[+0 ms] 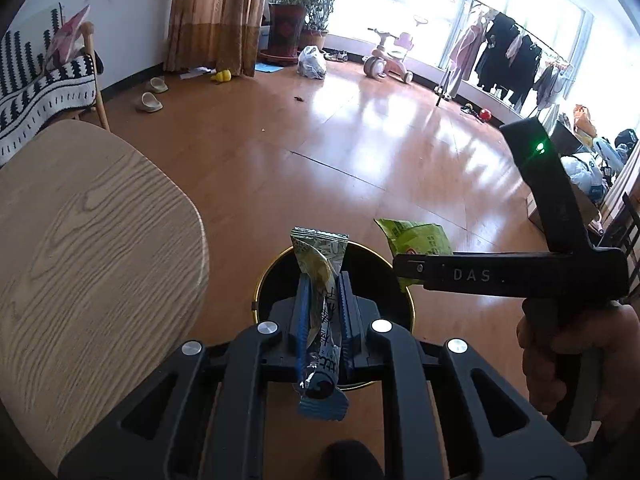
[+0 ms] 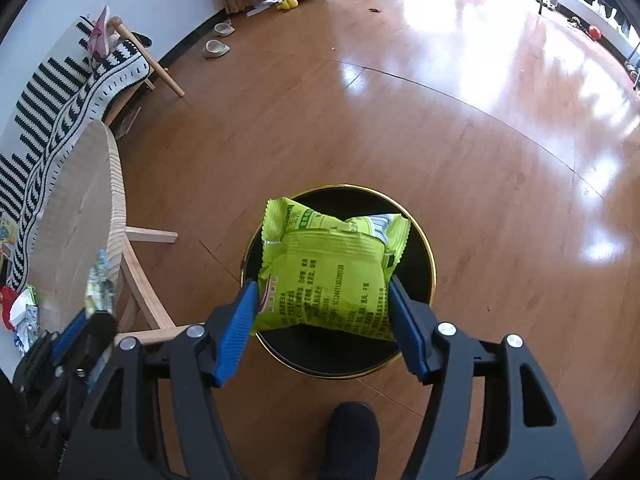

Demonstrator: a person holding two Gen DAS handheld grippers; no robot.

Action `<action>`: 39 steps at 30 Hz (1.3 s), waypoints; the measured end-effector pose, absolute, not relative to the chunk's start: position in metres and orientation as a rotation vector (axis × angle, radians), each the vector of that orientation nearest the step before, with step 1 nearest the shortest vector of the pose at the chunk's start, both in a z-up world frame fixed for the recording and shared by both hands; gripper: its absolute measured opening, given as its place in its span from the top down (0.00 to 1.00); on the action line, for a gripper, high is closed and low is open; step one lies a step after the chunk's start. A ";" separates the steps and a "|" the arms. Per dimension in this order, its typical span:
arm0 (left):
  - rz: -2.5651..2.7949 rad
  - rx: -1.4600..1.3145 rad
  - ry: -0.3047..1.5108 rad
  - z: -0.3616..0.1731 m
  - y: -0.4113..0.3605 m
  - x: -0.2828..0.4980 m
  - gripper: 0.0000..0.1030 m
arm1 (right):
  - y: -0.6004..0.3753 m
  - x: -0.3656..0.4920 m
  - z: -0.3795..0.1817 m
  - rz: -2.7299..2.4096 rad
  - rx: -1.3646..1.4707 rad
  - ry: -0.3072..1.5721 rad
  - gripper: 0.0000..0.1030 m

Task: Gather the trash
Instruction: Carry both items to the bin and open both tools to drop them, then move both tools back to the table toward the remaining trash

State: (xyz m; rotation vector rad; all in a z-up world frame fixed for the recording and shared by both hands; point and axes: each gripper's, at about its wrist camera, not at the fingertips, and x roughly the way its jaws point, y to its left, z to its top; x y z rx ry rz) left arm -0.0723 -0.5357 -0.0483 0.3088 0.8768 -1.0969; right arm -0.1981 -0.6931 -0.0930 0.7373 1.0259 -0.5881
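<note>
Holding, left: my left gripper [image 1: 323, 300] jaws nearly closed, clamping a slim wrapper [image 1: 320, 320] over the black bin [image 1: 280, 268].
Right: my right gripper [image 2: 322, 312] jaws spread wide; green packet [image 2: 332, 276] between them, above the bin's mouth.

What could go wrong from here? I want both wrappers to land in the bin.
1. The green packet is wide and its far corner overhangs the bin rim; it might catch there or tip out.
2. The slim wrapper in the left hand-held gripper hangs over the near rim, so it may drop short onto the floor.
</note>
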 end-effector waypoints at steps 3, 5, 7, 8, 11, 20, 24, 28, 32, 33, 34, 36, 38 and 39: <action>-1.096 0.308 0.888 -0.052 -0.540 -0.076 0.88 | -0.696 -0.199 -0.091 -0.584 0.745 1.005 0.31; -1.098 0.310 0.893 -0.053 -0.541 -0.077 0.88 | -0.697 -0.202 -0.087 -0.584 0.751 0.985 0.30; -1.104 0.315 0.896 -0.055 -0.543 -0.076 0.88 | -0.699 -0.204 -0.085 -0.594 0.753 0.973 0.26; -1.107 0.317 0.898 -0.057 -0.545 -0.075 0.88 | -0.699 -0.204 -0.085 -0.597 0.755 0.968 0.25; -1.119 0.323 0.916 -0.063 -0.550 -0.070 0.87 | -0.701 -0.207 -0.083 -0.620 0.762 0.953 0.25; -1.167 0.324 0.990 -0.093 -0.581 -0.061 0.74 | -0.711 -0.229 -0.066 -0.735 0.784 0.848 0.23; -1.146 0.273 0.967 -0.094 -0.583 -0.056 0.31 | -0.712 -0.232 -0.061 -0.745 0.776 0.829 0.22; -1.156 0.254 0.973 -0.090 -0.581 -0.056 0.29 | -0.710 -0.230 -0.059 -0.740 0.756 0.825 0.22; -1.145 0.257 0.943 -0.077 -0.566 -0.056 0.22 | -0.702 -0.223 -0.055 -0.720 0.745 0.822 0.22; -1.140 0.256 0.939 -0.075 -0.563 -0.056 0.18 | -0.700 -0.220 -0.054 -0.713 0.740 0.822 0.22; -1.129 0.252 0.930 -0.068 -0.554 -0.054 0.17 | -0.696 -0.216 -0.051 -0.701 0.732 0.822 0.22; -1.110 0.245 0.914 -0.058 -0.536 -0.049 0.13 | -0.689 -0.208 -0.048 -0.684 0.717 0.822 0.22; -1.089 0.233 0.900 -0.047 -0.519 -0.043 0.12 | -0.677 -0.195 -0.042 -0.655 0.699 0.821 0.21; -1.071 0.225 0.892 -0.040 -0.508 -0.038 0.12 | -0.671 -0.189 -0.039 -0.643 0.692 0.821 0.19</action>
